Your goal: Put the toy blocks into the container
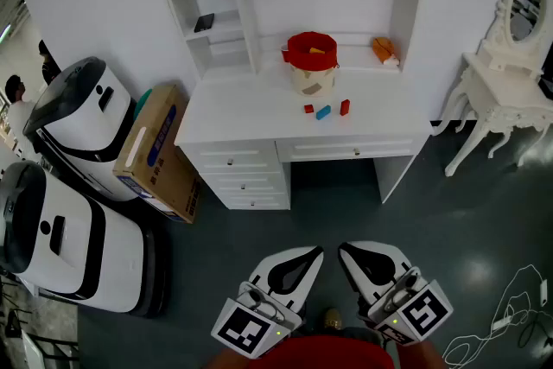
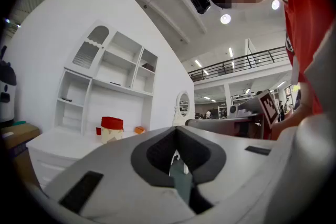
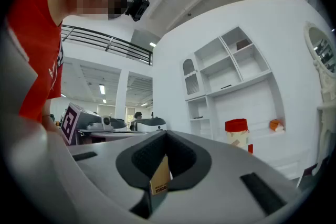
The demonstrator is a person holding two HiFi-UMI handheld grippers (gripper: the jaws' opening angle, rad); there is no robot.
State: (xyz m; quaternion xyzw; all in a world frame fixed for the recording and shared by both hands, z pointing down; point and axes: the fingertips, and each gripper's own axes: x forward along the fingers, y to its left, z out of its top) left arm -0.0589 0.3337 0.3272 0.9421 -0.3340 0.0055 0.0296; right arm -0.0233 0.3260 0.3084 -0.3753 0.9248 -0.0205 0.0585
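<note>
Three toy blocks [image 1: 323,112] lie on the table [image 1: 233,112] before the container [image 1: 312,65]; we've barely begun, left hand-held gripper [image 1: 316,254] and right hand-held gripper [image 1: 344,250] closed, empty.

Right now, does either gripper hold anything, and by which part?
Nothing is held. The left gripper and the right gripper are both shut and empty.
</note>
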